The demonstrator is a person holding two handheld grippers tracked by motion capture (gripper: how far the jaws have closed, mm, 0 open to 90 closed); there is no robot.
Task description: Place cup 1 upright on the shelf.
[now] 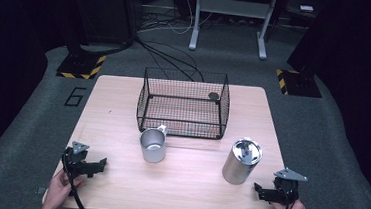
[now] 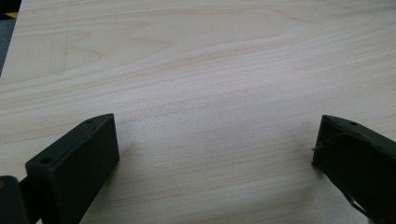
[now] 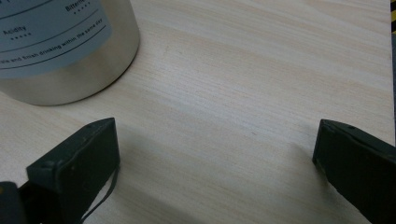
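On the pale wood-grain table [image 1: 117,179] stand a black wire basket [image 1: 183,104], then a cylindrical steel can [image 1: 240,161] near the right gripper [image 1: 266,192], a steel mug [image 1: 152,144], and the left gripper [image 1: 96,166], both jaws spread, empty.

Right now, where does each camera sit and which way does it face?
High view: above the person's side, facing forward and down on the table, basket, mug and tin; both hands and grippers show.
Left gripper view: rides the left gripper, facing bare tabletop between open jaws.
Right gripper view: rides the right gripper, facing the tin, shared with the high view.
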